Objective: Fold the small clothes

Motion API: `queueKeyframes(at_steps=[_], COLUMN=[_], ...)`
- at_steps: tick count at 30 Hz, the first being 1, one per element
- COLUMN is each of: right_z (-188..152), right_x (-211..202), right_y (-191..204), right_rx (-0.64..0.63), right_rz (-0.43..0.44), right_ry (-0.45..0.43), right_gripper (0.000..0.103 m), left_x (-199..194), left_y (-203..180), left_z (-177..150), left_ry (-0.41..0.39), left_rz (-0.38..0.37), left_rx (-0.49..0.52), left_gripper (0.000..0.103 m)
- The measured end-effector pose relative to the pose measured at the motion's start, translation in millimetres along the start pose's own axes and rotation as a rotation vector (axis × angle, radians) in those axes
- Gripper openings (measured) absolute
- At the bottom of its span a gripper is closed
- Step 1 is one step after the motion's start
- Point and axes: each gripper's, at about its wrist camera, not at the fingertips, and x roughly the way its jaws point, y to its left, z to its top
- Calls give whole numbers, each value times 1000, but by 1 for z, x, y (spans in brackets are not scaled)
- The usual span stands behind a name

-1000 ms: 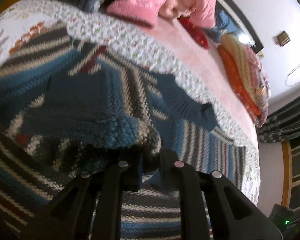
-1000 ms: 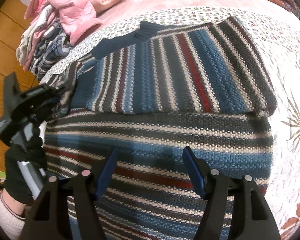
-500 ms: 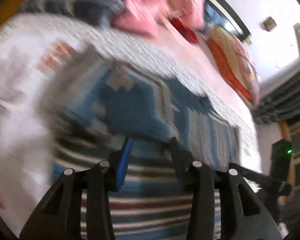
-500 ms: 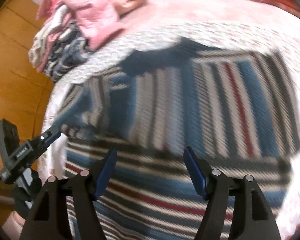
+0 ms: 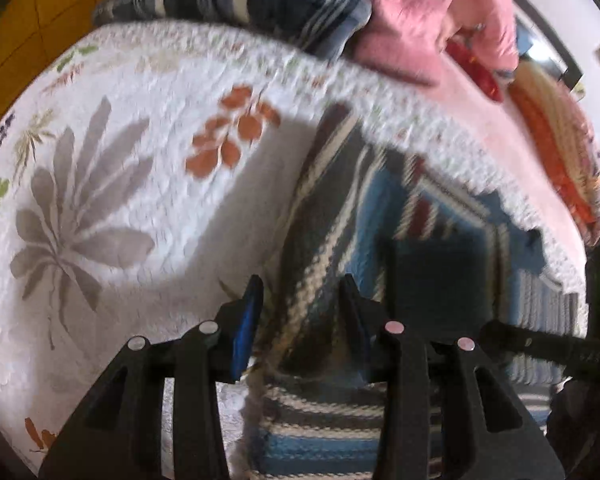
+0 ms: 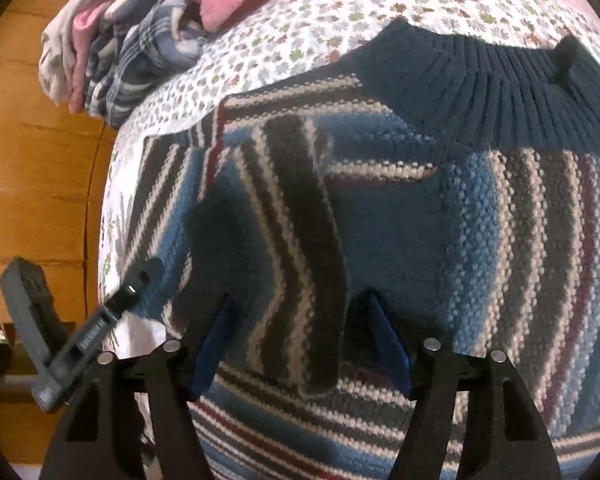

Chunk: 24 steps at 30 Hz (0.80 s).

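Observation:
A knitted sweater [image 6: 400, 216] with blue, grey, cream and red stripes lies flat on the bed, one sleeve folded across its body. The sleeve's dark blue ribbed cuff [image 6: 484, 88] points to the far right. My right gripper [image 6: 300, 324] is open just above the folded sleeve, holding nothing. In the left wrist view the sweater's side edge [image 5: 320, 240] runs between the spread fingers of my left gripper [image 5: 300, 316], which is open and low over the cloth. The left gripper [image 6: 84, 336] also shows at the sweater's left edge in the right wrist view.
A white bedspread [image 5: 120, 184] with leaf prints covers the bed. A pile of plaid and pink clothes [image 5: 300, 0] sits at the far end, also seen as the clothes pile [image 6: 140, 28]. Wooden floor [image 6: 32, 160] lies beyond the bed's left edge. Orange bedding [image 5: 556, 136] lies far right.
My left gripper let go of the sweater fold it held, opened and moved to the sweater's left edge. My right gripper moved forward over the folded sleeve, staying open.

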Motion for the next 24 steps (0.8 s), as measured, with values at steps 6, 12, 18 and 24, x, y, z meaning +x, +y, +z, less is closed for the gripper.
queueKeyframes(at_steps=[6,12,18,24], right_z=[-1,-3,-4,-8], right_x=[-13,-72,-89,-59], right_y=[3,-12,-56,-82], right_rx=[-19,-16,38,66], right_rz=[89,127,47,-48], right_ry=[-6,-116,-131,-77], right_gripper=[13,13,13,20], left_x=[-16,-38,-8,10], left_y=[5,-17,-45,-58], left_z=[-4,-9,-17,-20], left_ry=[-37,-85,-30,-27], left_rz=[-43,-56,-9,75], left_rx=[-40,32,104,182], left_gripper=[41,45,45,46])
